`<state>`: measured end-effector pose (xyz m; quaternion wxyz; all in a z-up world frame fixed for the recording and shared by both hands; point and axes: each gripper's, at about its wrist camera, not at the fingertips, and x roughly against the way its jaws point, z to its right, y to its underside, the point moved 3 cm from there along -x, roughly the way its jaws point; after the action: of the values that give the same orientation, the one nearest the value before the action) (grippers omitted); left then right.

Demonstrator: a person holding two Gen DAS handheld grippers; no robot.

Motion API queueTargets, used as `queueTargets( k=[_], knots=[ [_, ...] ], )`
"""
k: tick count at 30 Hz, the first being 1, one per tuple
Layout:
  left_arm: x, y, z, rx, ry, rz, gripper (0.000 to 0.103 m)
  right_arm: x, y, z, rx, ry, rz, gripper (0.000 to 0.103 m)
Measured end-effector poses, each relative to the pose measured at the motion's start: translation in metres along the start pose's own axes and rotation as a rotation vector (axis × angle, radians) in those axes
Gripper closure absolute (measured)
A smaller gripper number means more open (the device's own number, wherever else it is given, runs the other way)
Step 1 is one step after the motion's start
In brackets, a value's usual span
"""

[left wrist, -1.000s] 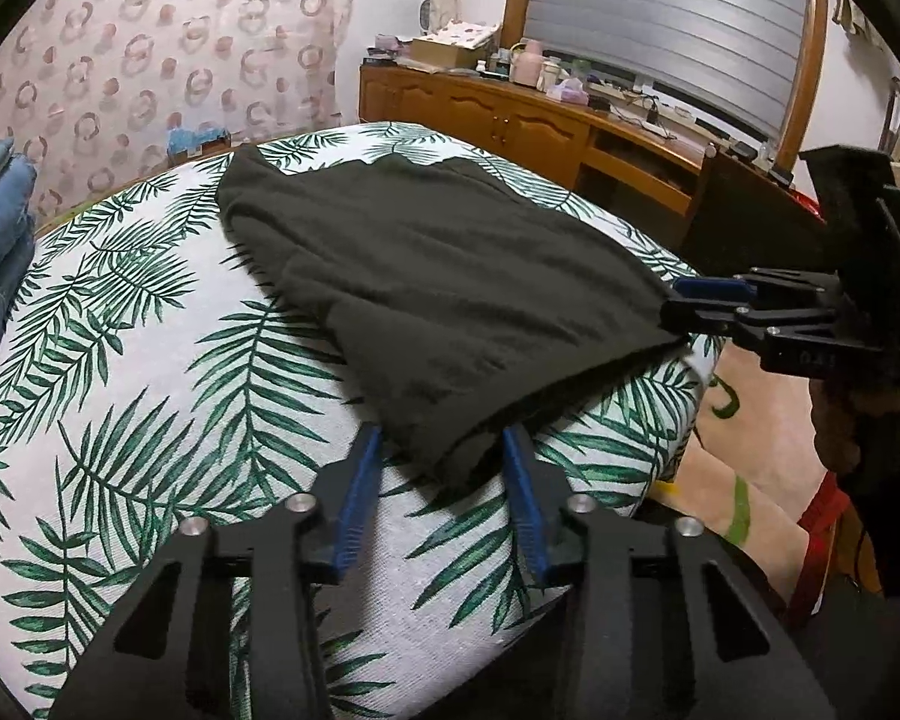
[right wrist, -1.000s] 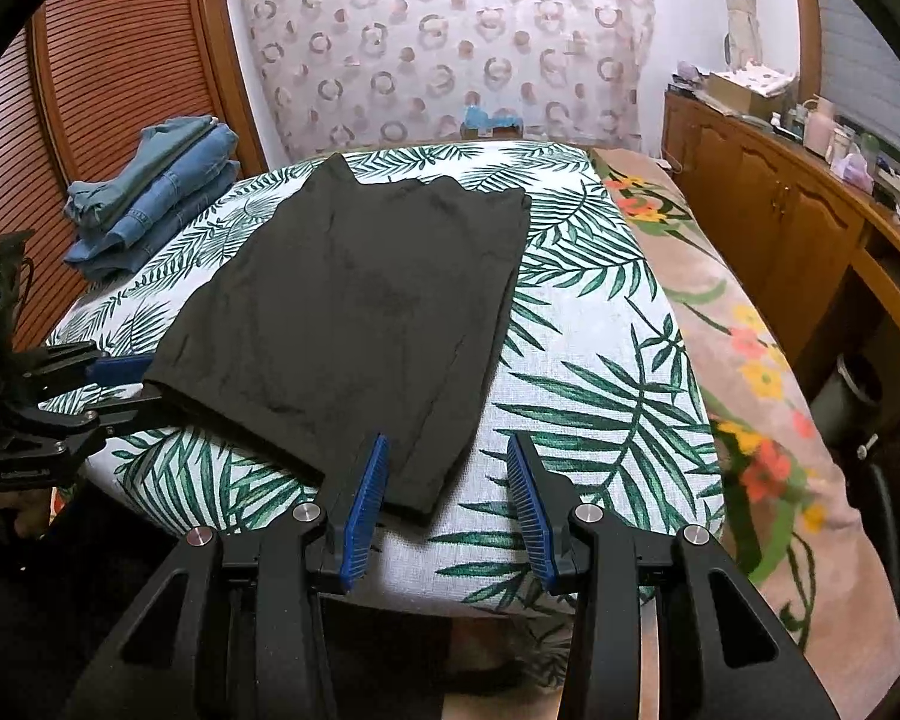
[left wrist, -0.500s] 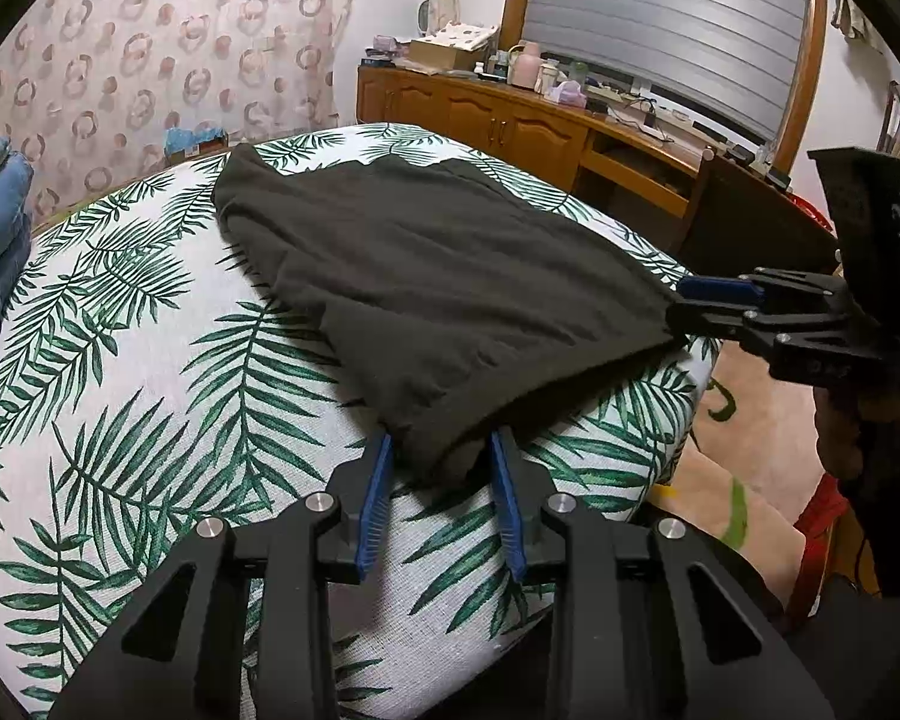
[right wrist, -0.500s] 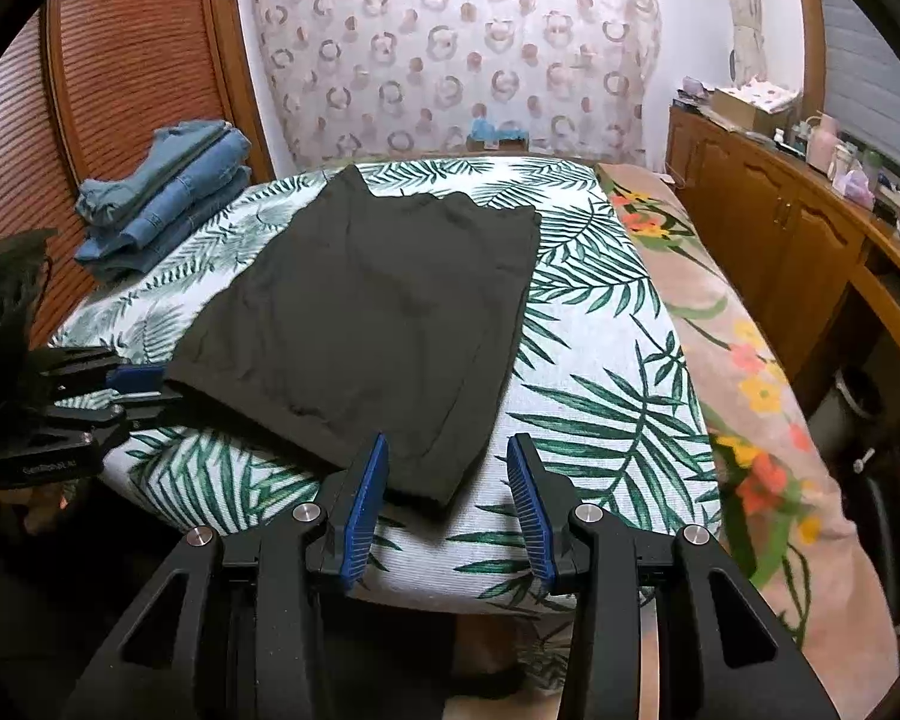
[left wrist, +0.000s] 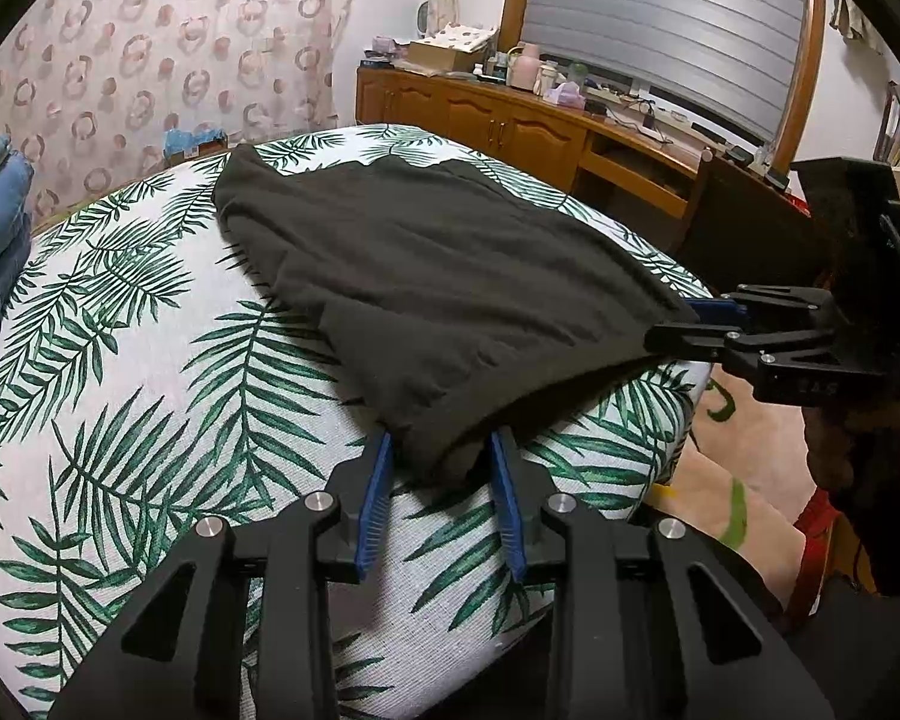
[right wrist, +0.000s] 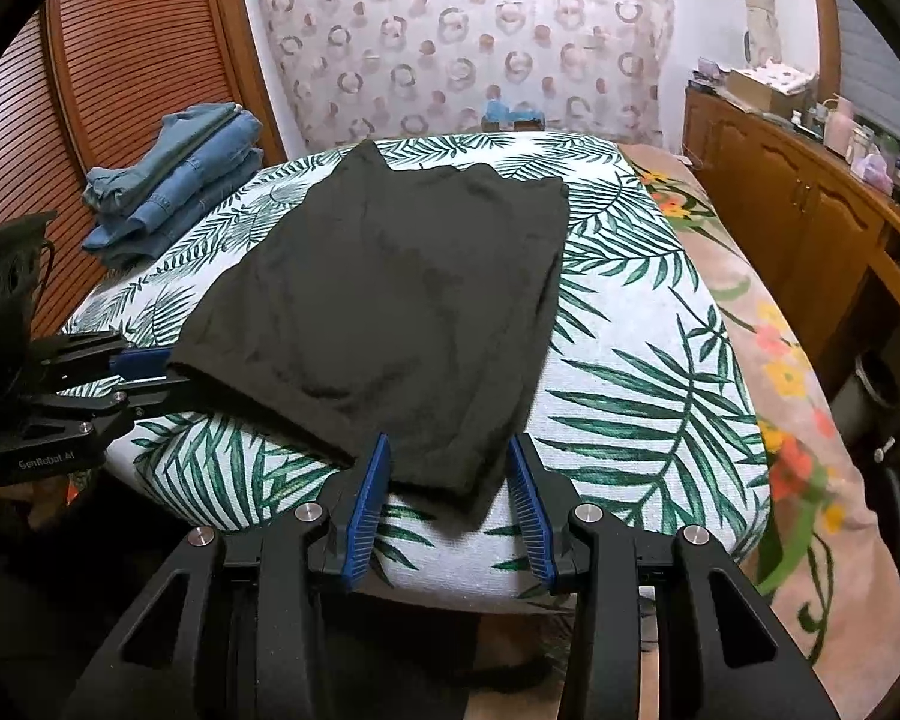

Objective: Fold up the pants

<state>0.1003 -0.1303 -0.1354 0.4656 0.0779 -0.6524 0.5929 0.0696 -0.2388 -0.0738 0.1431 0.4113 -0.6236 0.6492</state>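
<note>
At the bed's [right wrist: 660, 360] near edge, each spread tool [left wrist: 441, 480] [right wrist: 447, 483] straddles a pants [right wrist: 390, 300] corner; both should pinch evenly before lifting.

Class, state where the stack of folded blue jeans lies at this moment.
In the right wrist view, the stack of folded blue jeans sits at the bed's far left corner, beside the slatted wooden doors, apart from the dark pants.

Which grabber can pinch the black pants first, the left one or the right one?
Probably the left gripper: the near corner of the dark, flat-lying pants fills the gap between its open blue-padded fingers. The right gripper is open around its corner too, but with more room left.
</note>
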Motion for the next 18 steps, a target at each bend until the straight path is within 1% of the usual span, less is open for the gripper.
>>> queueTargets(
  k=[2, 4, 5, 6, 7, 8, 10, 12, 16, 18],
  knots=[
    [0.0, 0.0, 0.0, 0.001, 0.003, 0.003, 0.07, -0.001, 0.0, -0.001, -0.008, -0.014, 0.003, 0.068],
    [0.0, 0.0, 0.001, -0.006, -0.002, 0.005, 0.07, -0.001, 0.001, -0.002, -0.021, -0.03, 0.011, 0.075],
    [0.001, 0.0, 0.002, -0.011, -0.008, 0.007, 0.071, -0.001, 0.001, -0.002, -0.026, -0.036, 0.018, 0.081],
    [0.001, 0.001, 0.003, -0.016, -0.014, 0.007, 0.073, -0.001, 0.002, -0.003, -0.028, -0.04, 0.023, 0.084],
    [0.001, 0.001, 0.003, -0.018, -0.017, 0.009, 0.077, -0.002, 0.002, -0.004, -0.027, -0.043, 0.028, 0.086],
    [0.001, 0.001, 0.003, -0.012, -0.008, 0.011, 0.079, -0.002, 0.002, -0.005, -0.022, -0.043, 0.03, 0.088],
    [0.004, -0.001, 0.003, -0.009, -0.012, 0.024, 0.086, -0.002, 0.002, -0.008, -0.016, -0.036, 0.036, 0.089],
    [0.009, -0.003, 0.004, -0.015, -0.013, 0.041, 0.088, -0.001, 0.0, -0.009, -0.015, -0.036, 0.049, 0.09],
    [0.026, -0.016, 0.009, -0.031, -0.025, 0.092, 0.09, 0.015, -0.013, -0.011, -0.009, -0.023, 0.136, 0.091],
    [0.041, -0.027, 0.012, -0.033, -0.025, 0.135, 0.09, 0.027, -0.024, -0.014, 0.007, -0.02, 0.175, 0.091]
  ],
)
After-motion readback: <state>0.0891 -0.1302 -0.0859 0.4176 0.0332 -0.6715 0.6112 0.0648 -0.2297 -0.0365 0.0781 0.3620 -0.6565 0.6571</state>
